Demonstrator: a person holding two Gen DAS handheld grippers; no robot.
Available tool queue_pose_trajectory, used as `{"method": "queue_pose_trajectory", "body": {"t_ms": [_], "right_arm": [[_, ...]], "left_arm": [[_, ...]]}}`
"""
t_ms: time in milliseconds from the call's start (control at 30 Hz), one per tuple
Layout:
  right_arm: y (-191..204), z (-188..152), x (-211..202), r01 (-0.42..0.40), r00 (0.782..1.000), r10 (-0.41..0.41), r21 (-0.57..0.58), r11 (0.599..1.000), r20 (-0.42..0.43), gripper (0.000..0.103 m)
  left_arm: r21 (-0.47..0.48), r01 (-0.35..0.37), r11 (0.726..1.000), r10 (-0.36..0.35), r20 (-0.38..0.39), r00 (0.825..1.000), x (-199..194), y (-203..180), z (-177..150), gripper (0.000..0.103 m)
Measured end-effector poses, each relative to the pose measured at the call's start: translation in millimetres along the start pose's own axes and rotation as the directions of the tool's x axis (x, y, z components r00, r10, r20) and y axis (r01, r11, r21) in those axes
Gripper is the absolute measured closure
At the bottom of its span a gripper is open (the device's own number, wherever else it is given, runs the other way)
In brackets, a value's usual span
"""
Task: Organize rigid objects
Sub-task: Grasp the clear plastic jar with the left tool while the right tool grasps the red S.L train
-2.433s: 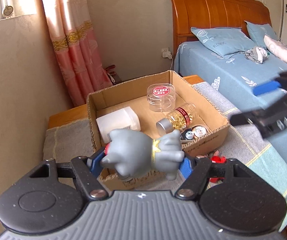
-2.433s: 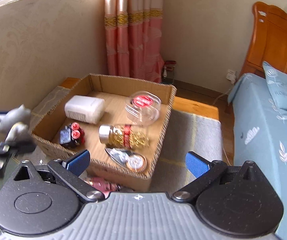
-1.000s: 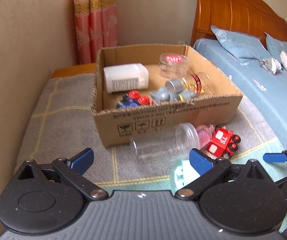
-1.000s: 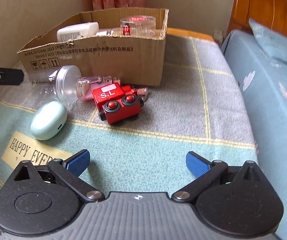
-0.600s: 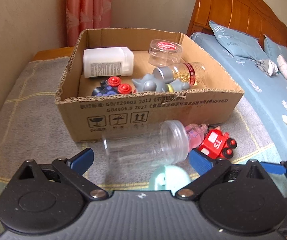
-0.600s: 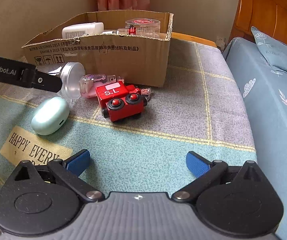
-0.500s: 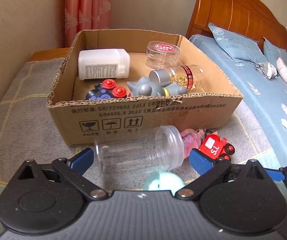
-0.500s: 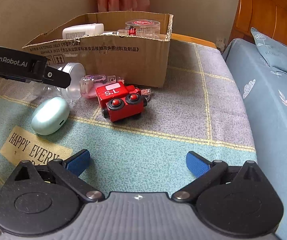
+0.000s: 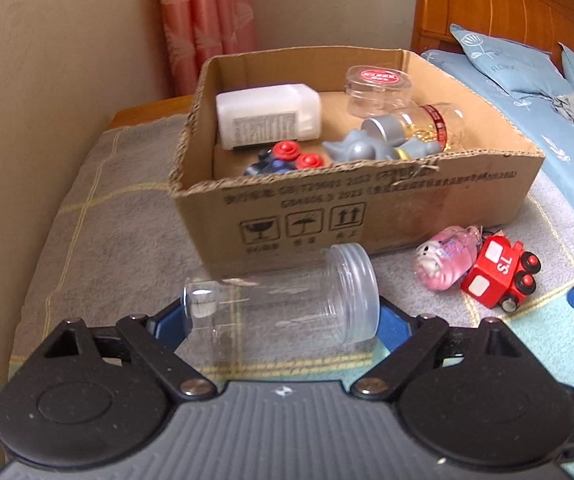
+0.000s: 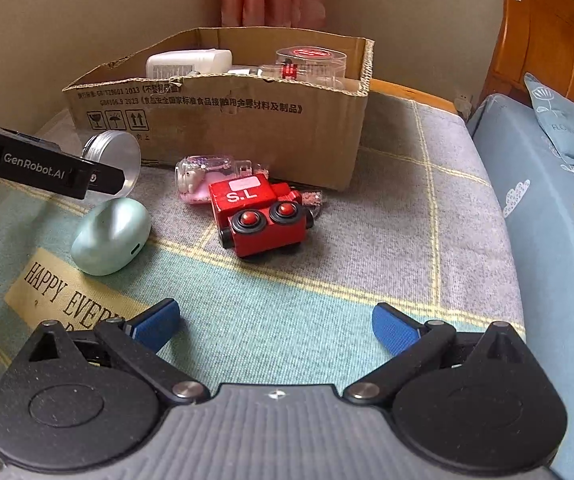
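Observation:
A clear lidless jar (image 9: 283,304) lies on its side on the blanket in front of the cardboard box (image 9: 367,208). My left gripper (image 9: 279,320) is closing on it, and its blue pads meet the jar's base and mouth. From the right wrist view, a left finger (image 10: 47,168) crosses the jar's mouth (image 10: 113,152). A red toy train (image 10: 263,216), a pink toy bottle (image 10: 203,178) and a mint-green case (image 10: 111,236) lie on the blanket. My right gripper (image 10: 275,320) hangs open above the blanket, short of the train, with nothing between its pads.
Inside the box are a white bottle (image 9: 267,120), a red-lidded tub (image 9: 379,88), a bottle of gold pills (image 9: 427,124), a grey figure (image 9: 367,148) and a dark toy with red knobs (image 9: 287,156). A wall stands to the left, and a bed (image 10: 547,184) to the right.
My left gripper has come down over the jar and its jaws have narrowed from wide open onto the jar's two ends. The right gripper has stayed put.

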State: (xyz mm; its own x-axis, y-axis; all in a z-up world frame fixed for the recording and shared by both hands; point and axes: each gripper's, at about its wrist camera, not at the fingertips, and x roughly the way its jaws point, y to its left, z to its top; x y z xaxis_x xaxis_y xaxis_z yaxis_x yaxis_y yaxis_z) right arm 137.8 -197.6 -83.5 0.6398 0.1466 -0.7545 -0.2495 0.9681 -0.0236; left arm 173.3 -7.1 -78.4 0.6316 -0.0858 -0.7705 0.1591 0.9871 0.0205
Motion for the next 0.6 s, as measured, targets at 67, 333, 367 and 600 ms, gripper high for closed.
{"method": "queue_pose_trajectory", "body": {"t_ms": [67, 333, 367, 600], "right_arm": [[-1.2, 6.0, 6.3, -0.022, 1.000, 0.022, -0.024, 0.999, 0.015, 0.000], [-2.5, 28.1, 20.7, -0.022, 0.996, 0.029, -0.088, 0.996, 0.084, 0.020], [-1.4, 29.2, 19.6, -0.025, 0.996, 0.033, -0.094, 0.995, 0.086, 0.026], [8.7, 21.0, 8.6, -0.002, 0.995, 0.013, -0.120, 0.993, 0.094, 0.040]], "left_arm": [[-0.015, -0.003, 1.000, 0.003, 0.000, 1.000, -1.5, 3.5, -2.9, 0.011], [-0.053, 0.030, 0.998, -0.031, -0.008, 0.999, -5.0, 6.6, -8.8, 0.010], [-0.058, 0.036, 0.998, -0.036, -0.006, 0.999, -5.8, 7.5, -8.9, 0.010], [-0.065, 0.045, 0.997, -0.045, 0.003, 0.999, -8.4, 10.0, -8.6, 0.010]]}}
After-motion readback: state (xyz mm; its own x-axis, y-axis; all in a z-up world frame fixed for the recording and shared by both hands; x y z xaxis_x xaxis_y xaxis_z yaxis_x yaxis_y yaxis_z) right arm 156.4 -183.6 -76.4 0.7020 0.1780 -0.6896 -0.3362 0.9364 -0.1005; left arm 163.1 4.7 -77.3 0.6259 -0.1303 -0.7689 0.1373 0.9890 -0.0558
